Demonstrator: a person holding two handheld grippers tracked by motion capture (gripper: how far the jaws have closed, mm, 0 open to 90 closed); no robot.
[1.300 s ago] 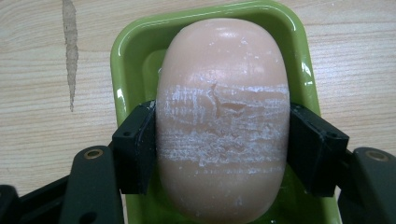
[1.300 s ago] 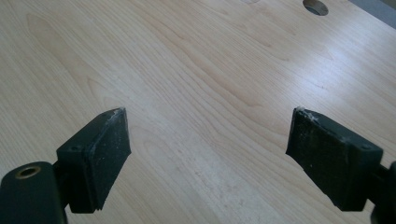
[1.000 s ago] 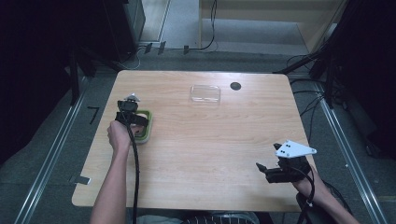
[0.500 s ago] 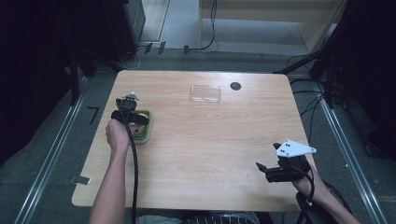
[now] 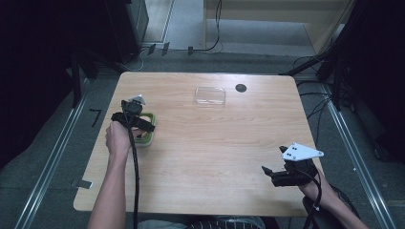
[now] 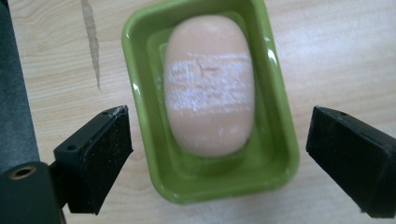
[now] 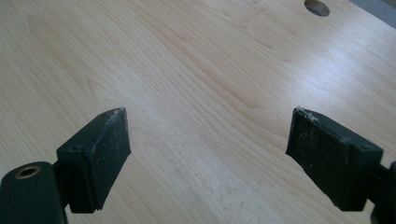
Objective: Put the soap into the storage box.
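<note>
My left jaws have just been opening and stand wide apart over the soap (image 6: 209, 86), free of it, so it lies flat in the green dish (image 6: 282, 135) at nine o'clock on the worktop (image 5: 215, 143), while my right gripper (image 5: 269, 171) idles agape at four o'clock.

soap (image 6: 208, 86): pale peach oval bar, white scuffed band across its top, lying flat
dish (image 6: 140, 112): glossy green, rectangular, holds the soap, on the table's left side
</note>
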